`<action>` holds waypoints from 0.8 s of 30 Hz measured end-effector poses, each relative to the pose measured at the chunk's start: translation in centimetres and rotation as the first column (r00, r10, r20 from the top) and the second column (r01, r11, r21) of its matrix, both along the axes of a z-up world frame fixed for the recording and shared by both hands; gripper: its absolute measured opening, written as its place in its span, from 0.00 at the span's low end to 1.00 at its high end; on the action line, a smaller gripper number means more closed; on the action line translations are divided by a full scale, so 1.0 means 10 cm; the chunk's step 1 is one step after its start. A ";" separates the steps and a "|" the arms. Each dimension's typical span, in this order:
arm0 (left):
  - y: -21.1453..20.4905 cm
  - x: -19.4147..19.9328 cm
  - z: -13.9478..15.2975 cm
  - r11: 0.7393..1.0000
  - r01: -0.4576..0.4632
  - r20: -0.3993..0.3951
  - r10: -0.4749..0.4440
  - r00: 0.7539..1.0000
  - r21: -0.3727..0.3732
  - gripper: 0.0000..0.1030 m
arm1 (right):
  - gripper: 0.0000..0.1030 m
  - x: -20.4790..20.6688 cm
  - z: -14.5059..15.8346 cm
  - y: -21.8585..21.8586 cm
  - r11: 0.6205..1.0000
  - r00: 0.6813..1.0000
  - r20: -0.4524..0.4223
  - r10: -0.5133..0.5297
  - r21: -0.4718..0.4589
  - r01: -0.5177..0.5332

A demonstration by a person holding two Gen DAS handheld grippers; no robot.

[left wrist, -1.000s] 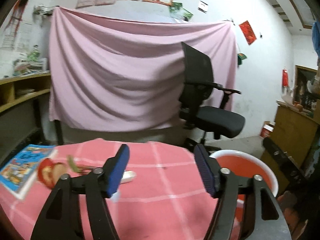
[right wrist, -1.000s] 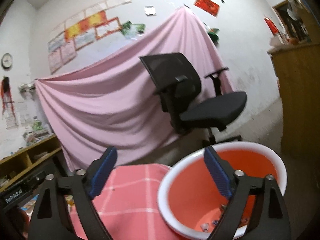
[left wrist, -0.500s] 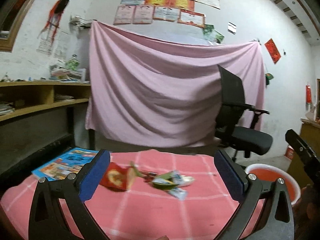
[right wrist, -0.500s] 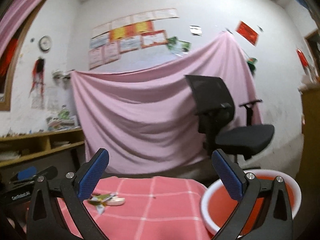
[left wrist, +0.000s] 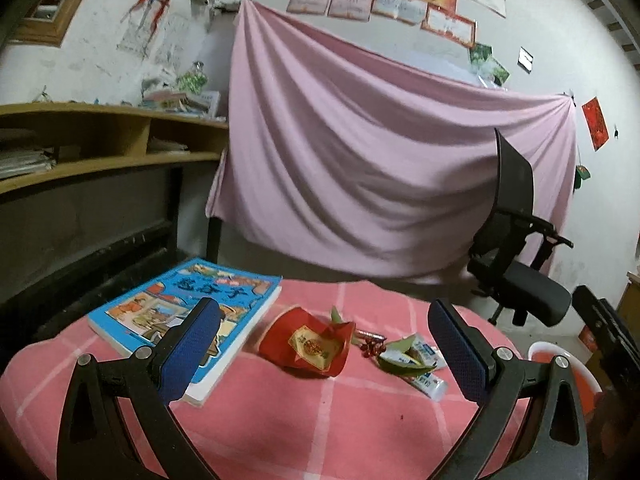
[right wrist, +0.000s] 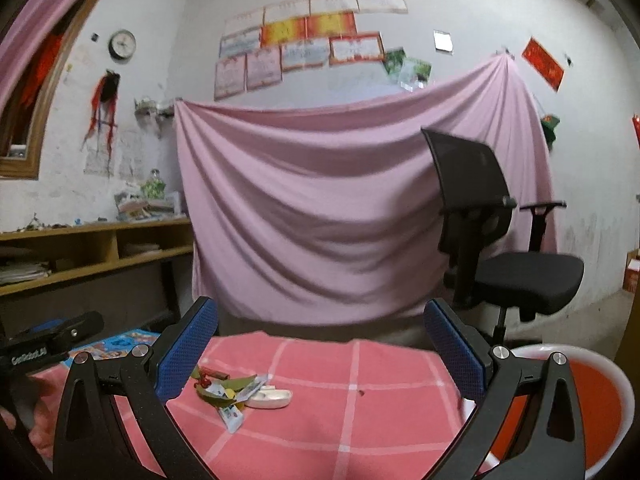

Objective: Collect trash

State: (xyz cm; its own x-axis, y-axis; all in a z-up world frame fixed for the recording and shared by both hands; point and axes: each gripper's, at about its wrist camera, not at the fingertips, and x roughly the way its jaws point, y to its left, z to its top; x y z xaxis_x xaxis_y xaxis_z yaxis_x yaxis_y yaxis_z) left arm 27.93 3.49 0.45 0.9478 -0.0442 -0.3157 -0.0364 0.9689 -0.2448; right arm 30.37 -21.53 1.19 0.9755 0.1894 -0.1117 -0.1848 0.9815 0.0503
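On the pink tablecloth [left wrist: 320,420] lies a crumpled red wrapper [left wrist: 306,343]; both claws gape, released.

My left gripper [left wrist: 324,354] hangs above the pink checked tablecloth [left wrist: 320,420], fingers spread wide with nothing between them. Framed in the gap I see a crumpled red wrapper [left wrist: 308,346], then red berries [left wrist: 372,347], a green leaf [left wrist: 402,364] and a white sachet [left wrist: 428,382]. A blue picture book [left wrist: 180,312] lies left; the red basin [left wrist: 560,364] sits far right.
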 end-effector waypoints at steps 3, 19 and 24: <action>-0.01 0.12 -0.02 1.000 0.026 -0.046 -0.026 0.999 -0.003 0.98 | 1.00 0.18 -0.05 0.04 1.000 0.996 -0.089 0.019 0.003 -0.019; -0.11 0.62 -0.32 0.985 0.172 -0.306 -0.171 0.937 -0.021 0.32 | 0.69 0.63 -0.45 0.44 0.972 0.881 -0.435 0.187 -0.047 -0.229; -0.15 0.70 -0.37 0.982 0.189 -0.343 -0.180 0.922 -0.008 0.16 | 0.49 0.75 -0.55 0.56 0.952 0.823 -0.520 0.229 -0.056 -0.300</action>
State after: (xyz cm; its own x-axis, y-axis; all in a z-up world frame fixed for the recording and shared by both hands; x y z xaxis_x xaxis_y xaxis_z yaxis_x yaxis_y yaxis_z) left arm 34.89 2.04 -3.21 0.7588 -0.1959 -0.6212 0.0664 0.9720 -0.2254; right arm 37.90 -15.97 -4.30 0.6917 0.3811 -0.6135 -0.4223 0.9025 0.0845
